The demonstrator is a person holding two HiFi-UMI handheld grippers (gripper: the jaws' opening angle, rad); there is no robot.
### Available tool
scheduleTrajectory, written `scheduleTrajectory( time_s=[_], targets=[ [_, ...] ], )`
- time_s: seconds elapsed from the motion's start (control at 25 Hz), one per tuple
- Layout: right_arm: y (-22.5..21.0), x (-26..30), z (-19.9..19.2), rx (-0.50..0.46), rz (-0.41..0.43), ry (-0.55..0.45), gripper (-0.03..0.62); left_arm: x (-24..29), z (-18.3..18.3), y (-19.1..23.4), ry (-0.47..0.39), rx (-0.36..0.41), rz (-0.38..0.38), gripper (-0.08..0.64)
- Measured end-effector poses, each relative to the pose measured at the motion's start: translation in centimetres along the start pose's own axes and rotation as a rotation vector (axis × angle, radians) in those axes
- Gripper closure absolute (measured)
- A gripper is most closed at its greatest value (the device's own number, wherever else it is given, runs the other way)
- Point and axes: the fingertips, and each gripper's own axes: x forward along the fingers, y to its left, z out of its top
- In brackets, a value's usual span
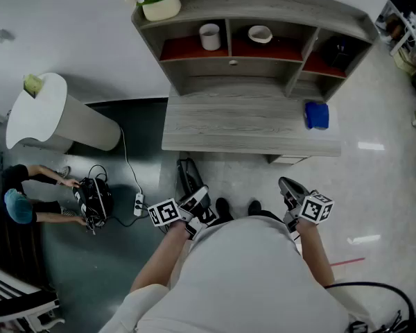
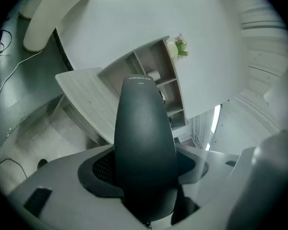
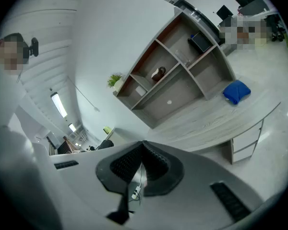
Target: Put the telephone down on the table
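Left tongs (image 2: 146, 169): pinching the telephone (image 2: 144, 123), a dark handset. The pads bear on its near end and most of its length juts forward, unsupported. Right tongs (image 3: 141, 150): pressed together at the tips, nothing between them.

Location of the telephone: in the air in front of the person, low and short of the bench (image 1: 249, 127), not touching it.

Risks, as judged:
- With the hold so near one end, the handset could pivot or slide in the pads if it is tilted further down or jolted.
- The front edge of the bench lies between the handset and the top; a low approach could knock the handset's far end against it.
- Letting go before the handset rests flat would drop it.
- Whether a cord trails from the handset cannot be told from these views; one could snag.

Surroundings: a blue cloth (image 1: 317, 114) lies at the right end of the bench; the middle and left show bare wood. The shelf unit (image 1: 263, 5) at the back holds a cup (image 1: 209, 36) and a bowl (image 1: 260, 34). A power strip (image 1: 139, 203) and its cable lie on the floor to the left, near a crouching person (image 1: 21, 203).
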Motion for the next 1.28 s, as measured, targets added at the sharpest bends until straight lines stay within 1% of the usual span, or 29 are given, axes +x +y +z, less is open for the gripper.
scheduleTrajectory(
  time_s=[0.64, 0.76, 0.84, 0.92, 1.28],
  targets=[
    [-1.1, 0.0, 0.9, -0.028, 0.010, 0.033, 0.575, 0.8, -0.6, 0.1, -0.013, 0.005, 0.030, 0.253],
    [-1.7, -0.1, 1.2, -0.013, -0.001, 0.033, 0.575, 0.7, -0.9, 0.2, -0.011, 0.024, 0.053, 0.253],
    [-2.0, -0.3, 1.3, -0.010, 0.003, 0.036, 0.575, 0.8, -1.2, 0.3, -0.005, 0.053, 0.073, 0.253],
    [-2.4, -0.6, 1.4, -0.009, 0.010, 0.042, 0.575, 0.8, -1.6, 0.3, -0.007, 0.064, 0.085, 0.253],
    [-4.0, -2.5, 1.0, -0.008, 0.053, 0.090, 0.574, 2.1, -4.2, -1.1, -0.043, 0.021, 0.094, 0.253]
  ],
)
